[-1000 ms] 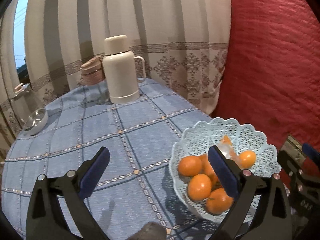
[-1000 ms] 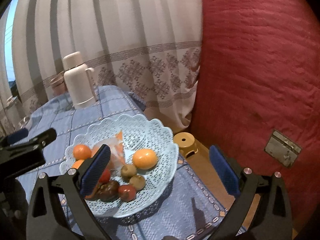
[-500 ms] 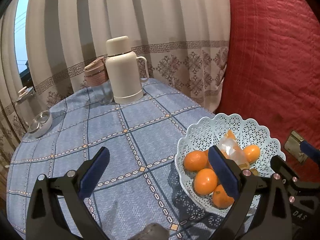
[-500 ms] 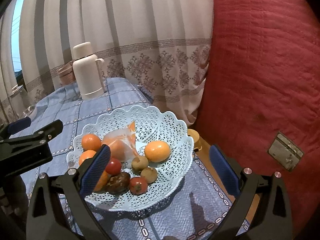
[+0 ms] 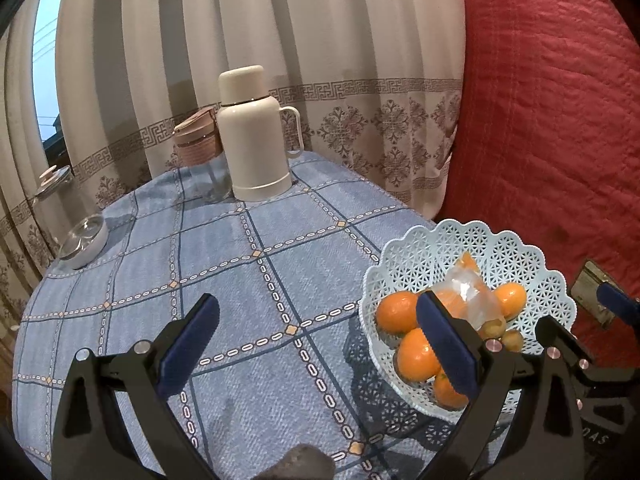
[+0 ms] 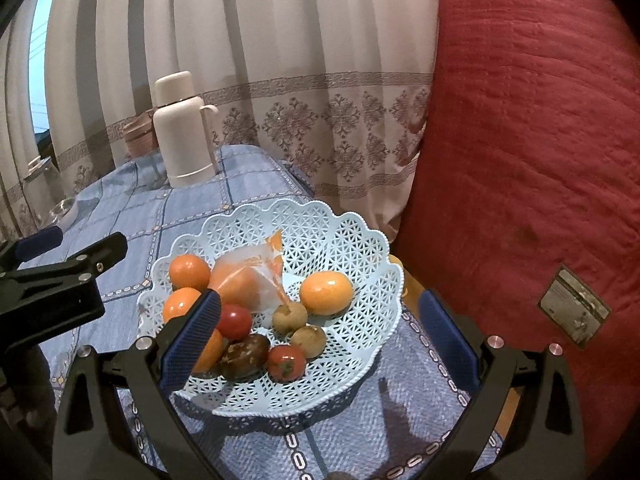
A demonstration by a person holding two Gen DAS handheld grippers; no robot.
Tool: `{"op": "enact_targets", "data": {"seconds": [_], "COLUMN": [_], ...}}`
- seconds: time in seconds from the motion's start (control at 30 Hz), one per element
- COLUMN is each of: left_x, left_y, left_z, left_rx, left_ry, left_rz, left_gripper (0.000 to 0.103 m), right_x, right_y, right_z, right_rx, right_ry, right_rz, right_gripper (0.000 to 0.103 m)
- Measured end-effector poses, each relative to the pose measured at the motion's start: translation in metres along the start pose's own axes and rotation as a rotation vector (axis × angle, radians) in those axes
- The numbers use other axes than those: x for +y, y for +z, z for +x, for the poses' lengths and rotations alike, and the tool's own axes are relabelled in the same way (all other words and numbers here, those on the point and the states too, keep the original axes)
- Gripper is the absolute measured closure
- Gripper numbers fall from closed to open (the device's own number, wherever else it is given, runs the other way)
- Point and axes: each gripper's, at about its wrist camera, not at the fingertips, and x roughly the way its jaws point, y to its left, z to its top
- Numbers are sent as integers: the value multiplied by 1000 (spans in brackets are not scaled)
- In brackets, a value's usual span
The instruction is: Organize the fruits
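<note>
Since the earlier frames both grippers are drawing back and lifting, so the pale blue lattice plastic basket is sitting lower and fuller in both views. Going left to right: a lidded glass jar and a cream vacuum flask are standing at the far edge of the blue checked tablecloth. The left gripper is hovering over bare cloth, jaws spread wide and holding nothing. The basket is resting near the table's right edge, and the right gripper is hanging over it, equally wide and empty.

All visible fruit is lying inside the basket: round oranges, small red tomatoes, brown longan-like fruits, and a clear plastic bag of orange fruit. None is showing on the cloth, which fits gathering finished or sorting out still ahead. The oval orange is lying with its long axis left-right; the bag's corner is pointing up toward the far rim.
</note>
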Motion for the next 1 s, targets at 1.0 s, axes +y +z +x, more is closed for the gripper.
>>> {"op": "enact_targets", "data": {"seconds": [1.0], "left_x": [-8], "left_y": [-2], "left_z": [-10], "left_rx": [-46], "left_ry": [-18], "left_rz": [46], "left_gripper": [5], "right_x": [0], "right_y": [-2], "right_z": [4], "right_rx": [16], "right_ry": [-8], "right_rz": [-10], "right_gripper": [3]}}
